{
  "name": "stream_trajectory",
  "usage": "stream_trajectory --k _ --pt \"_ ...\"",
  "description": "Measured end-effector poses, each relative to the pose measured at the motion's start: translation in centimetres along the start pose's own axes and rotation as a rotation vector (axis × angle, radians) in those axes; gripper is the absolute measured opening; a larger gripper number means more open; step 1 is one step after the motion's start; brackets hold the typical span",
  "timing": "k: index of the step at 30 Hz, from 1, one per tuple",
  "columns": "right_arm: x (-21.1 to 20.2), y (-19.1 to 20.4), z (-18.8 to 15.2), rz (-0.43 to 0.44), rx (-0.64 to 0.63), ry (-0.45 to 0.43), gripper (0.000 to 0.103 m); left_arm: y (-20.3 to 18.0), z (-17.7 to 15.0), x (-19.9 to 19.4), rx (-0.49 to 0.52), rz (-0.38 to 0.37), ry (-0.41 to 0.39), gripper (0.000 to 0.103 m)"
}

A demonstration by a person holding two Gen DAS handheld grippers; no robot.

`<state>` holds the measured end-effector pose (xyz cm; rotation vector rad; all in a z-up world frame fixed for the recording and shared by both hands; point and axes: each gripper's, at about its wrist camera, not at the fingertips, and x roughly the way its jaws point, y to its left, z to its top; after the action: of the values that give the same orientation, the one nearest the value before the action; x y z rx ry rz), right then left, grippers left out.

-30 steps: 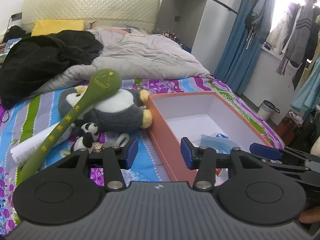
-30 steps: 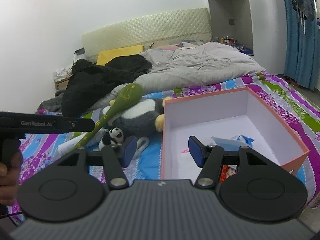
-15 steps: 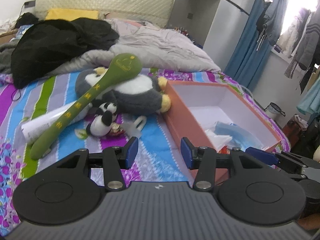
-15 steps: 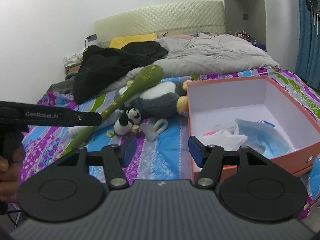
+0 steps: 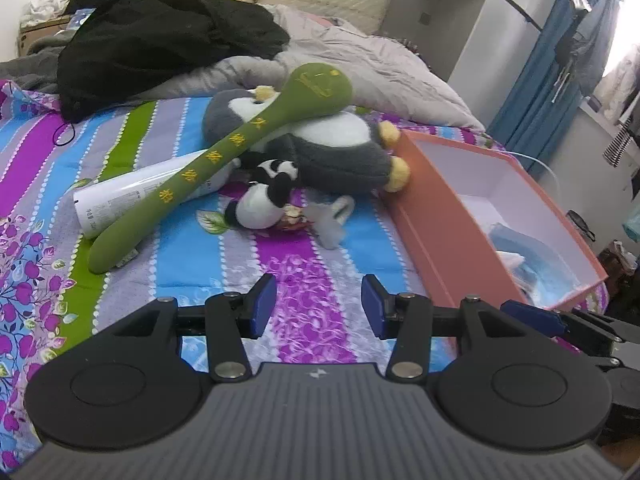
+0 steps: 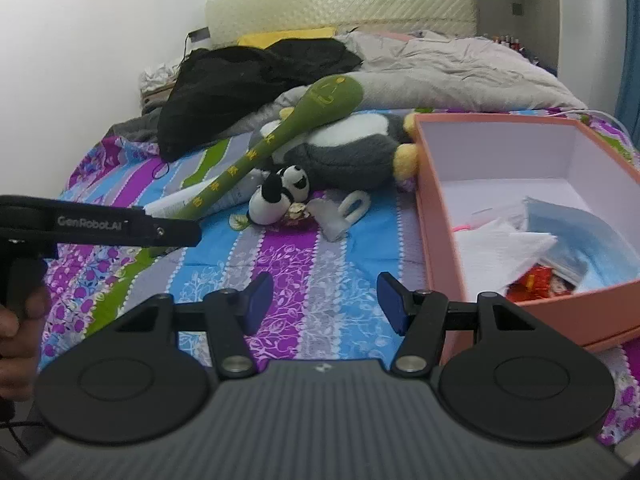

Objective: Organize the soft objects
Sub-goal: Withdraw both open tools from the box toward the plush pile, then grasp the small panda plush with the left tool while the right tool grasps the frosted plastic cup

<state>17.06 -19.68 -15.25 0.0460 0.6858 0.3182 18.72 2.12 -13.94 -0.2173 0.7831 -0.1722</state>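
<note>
At centre frame, the small panda plush (image 5: 264, 200) is judged light and squashy, best pinched mid-body; left gripper (image 5: 318, 306) and right gripper (image 6: 325, 302) are held part-open, empty.

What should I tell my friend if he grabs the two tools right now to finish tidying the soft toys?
Left tool: open, holding nothing, over the striped bedsheet.
Right tool: open, holding nothing, beside the orange box.
On the bed: the big penguin plush, with the long green plush lying across it, and the little panda in front.
The box holds blue and white bits, no plush toy.
Done: no toy boxed yet.
Left: probably pick up each toy and put it in the box; the panda looks nearest.
</note>
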Motion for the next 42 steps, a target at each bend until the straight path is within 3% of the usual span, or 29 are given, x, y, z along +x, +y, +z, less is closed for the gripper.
stream_trajectory --k 19,21,24,35,41,42 --pt "13.5 0.0 2.1 -0.007 -0.057 0.075 0.059 5.8 3.9 12.5 -0.071 0.023 0.016 0.053" --pt "15.0 -0.2 2.4 -0.014 -0.068 0.079 0.059 5.8 4.4 13.5 -0.054 0.001 0.013 0.053" --pt "17.0 -0.4 2.8 -0.032 -0.086 0.087 0.059 5.4 5.2 14.7 -0.007 0.003 -0.004 0.064" --pt "22.3 -1.1 3.3 -0.023 -0.111 0.124 0.056 5.0 6.5 18.6 0.107 0.019 0.018 0.065" --pt "23.2 -0.9 3.3 -0.021 -0.127 0.119 0.049 5.5 6.5 19.9 0.100 0.028 0.045 0.064" --pt "23.2 -0.8 3.4 -0.026 -0.129 0.121 0.044 5.6 6.6 19.9 0.088 0.027 0.047 0.063"
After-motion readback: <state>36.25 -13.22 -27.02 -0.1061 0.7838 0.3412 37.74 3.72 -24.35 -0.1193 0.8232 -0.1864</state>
